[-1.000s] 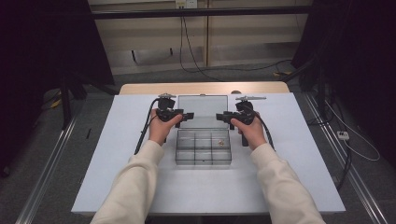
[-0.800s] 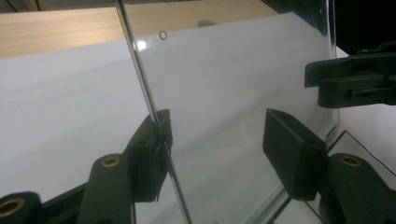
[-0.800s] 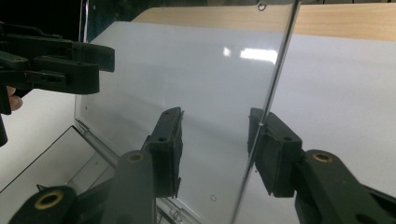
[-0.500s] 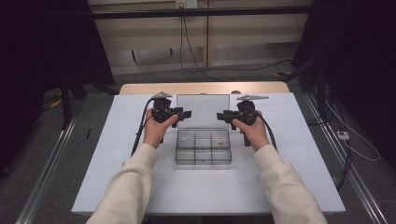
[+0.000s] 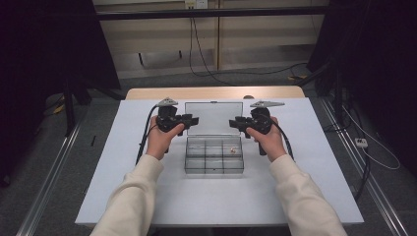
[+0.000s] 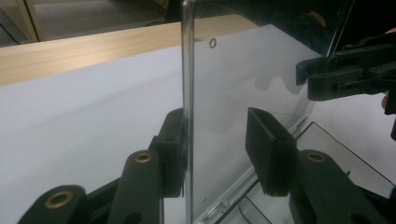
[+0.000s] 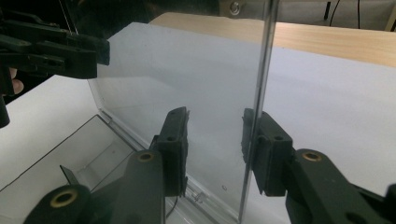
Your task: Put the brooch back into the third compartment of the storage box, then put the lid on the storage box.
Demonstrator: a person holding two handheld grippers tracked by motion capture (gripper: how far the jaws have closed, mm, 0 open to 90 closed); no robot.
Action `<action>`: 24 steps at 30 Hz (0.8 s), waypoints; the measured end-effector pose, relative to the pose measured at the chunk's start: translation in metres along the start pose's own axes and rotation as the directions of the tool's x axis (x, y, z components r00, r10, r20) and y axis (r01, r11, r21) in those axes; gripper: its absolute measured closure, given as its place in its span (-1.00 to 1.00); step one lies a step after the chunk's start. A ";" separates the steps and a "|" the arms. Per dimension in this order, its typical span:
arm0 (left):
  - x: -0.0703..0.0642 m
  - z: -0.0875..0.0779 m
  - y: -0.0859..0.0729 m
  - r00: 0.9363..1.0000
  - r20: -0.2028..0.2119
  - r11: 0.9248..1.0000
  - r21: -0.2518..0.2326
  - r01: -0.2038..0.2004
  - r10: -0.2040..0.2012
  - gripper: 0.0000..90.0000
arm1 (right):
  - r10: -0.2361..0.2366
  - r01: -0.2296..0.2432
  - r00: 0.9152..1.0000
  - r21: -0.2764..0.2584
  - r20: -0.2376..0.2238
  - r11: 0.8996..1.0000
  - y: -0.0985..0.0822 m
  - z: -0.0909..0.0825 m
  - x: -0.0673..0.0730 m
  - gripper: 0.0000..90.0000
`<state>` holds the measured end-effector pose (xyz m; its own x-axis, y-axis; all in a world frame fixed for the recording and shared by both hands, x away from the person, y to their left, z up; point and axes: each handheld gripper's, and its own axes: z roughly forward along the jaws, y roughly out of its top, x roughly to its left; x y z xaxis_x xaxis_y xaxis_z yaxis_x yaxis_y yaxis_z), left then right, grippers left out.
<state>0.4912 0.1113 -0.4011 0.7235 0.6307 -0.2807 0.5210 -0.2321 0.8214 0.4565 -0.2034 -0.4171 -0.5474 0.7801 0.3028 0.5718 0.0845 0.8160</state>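
one clear plastic box (image 5: 214, 156) sits at the middle of the white table (image 5: 123, 162), its see-through lid (image 5: 214, 118) standing upright at the far side. both grippers straddle the lid's side edges. the left gripper (image 5: 189, 119) has just been closing, with the lid's edge (image 6: 187, 93) between its jaws; one pad lies against the plastic while the other stands off, so it is not clamped yet. the right gripper (image 5: 237, 122) has likewise been closing around the opposite edge (image 7: 261, 93), one pad close to it, the other apart with a gap.

as i judge it, the box is open and the work on the lid is only starting: neither side is gripped, and swinging it down is all left to do.

a small reddish thing (image 5: 232, 150) lies in one far compartment, too small to identify. the hinge is hard to make out through the plastic, and the other compartments look empty but glare blurs them.
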 end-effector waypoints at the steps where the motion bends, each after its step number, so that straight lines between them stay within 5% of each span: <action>1: 0.000 -0.001 0.000 1.000 -0.001 1.000 0.002 -0.004 0.004 0.35 | -0.009 0.009 1.000 0.004 0.002 1.000 0.000 -0.001 0.001 0.36; 24: -0.010 -0.010 -0.003 0.999 0.011 1.000 -0.005 -0.030 0.030 0.30 | -0.082 0.082 0.997 0.003 0.012 0.997 -0.004 -0.010 0.012 0.34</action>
<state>0.4777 0.1130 -0.3954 0.7439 0.6152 -0.2610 0.4966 -0.2475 0.8320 0.4418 -0.2000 -0.4115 -0.5852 0.7780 0.2285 0.5263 0.1500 0.8369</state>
